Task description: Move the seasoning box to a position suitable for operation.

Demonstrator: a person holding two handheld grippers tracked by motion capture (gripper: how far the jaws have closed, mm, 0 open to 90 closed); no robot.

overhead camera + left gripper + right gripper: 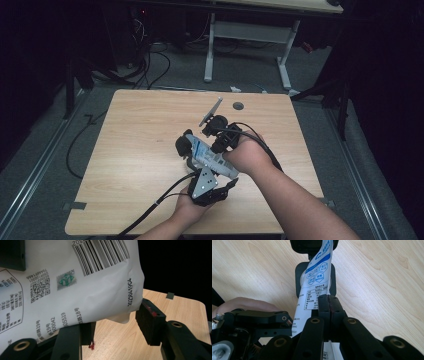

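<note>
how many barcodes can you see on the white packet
1. It sits on the white packet, near the top edge of the left gripper view, above the small green sticker. The packet's other faces are hidden, so more may exist.

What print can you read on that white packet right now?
White plastic packet, edge, left gripper view: "2025041904"
Beside the table: "100042", "805519"
Barcode, QR code and green seal: digits too small
Blue hexagon labels, right gripper view: too blurred to read
</note>
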